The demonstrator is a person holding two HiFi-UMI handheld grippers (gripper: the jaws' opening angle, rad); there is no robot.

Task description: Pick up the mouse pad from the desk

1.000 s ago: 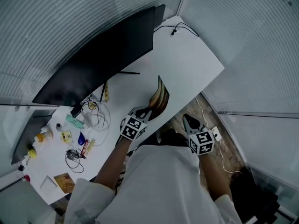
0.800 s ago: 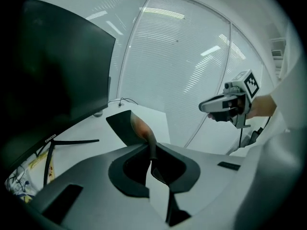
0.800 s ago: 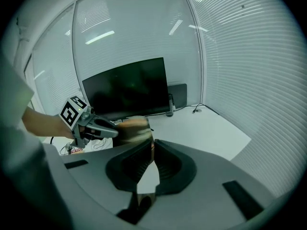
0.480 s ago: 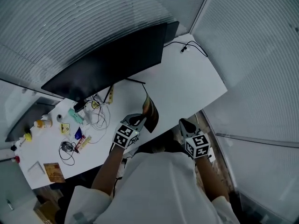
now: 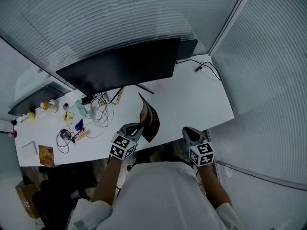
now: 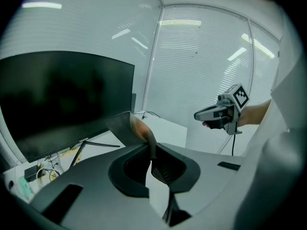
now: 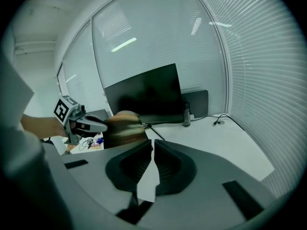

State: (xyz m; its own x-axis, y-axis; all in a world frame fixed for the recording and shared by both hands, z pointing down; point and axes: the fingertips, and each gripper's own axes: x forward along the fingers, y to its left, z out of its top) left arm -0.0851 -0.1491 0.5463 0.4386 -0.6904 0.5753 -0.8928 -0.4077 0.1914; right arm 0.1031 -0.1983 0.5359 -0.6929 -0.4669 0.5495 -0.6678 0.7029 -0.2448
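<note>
The mouse pad (image 5: pixel 149 117) is dark with an orange-brown print. It hangs curled and upright above the front edge of the white desk (image 5: pixel 192 95), clear of the surface. My left gripper (image 5: pixel 139 127) is shut on its lower edge. In the left gripper view the pad (image 6: pixel 132 127) rises from between the pressed jaws of that gripper (image 6: pixel 152 152). My right gripper (image 5: pixel 186 130) hovers just off the desk's front edge, to the right of the pad, shut on nothing. The right gripper view shows its jaws (image 7: pixel 153 145) nearly touching, with the pad (image 7: pixel 123 128) and left gripper (image 7: pixel 93 122) at the left.
A wide black monitor (image 5: pixel 124 68) stands along the back of the desk. Cables, small bottles and packets (image 5: pixel 79 121) clutter the desk's left part. A cable (image 5: pixel 206 67) lies at the far right corner. Blinds and glass walls close in behind and to the right.
The left gripper has lifted the mouse pad higher, and the pad now stands more upright. The right gripper has come closer to the desk's front edge. The head view has shifted.
</note>
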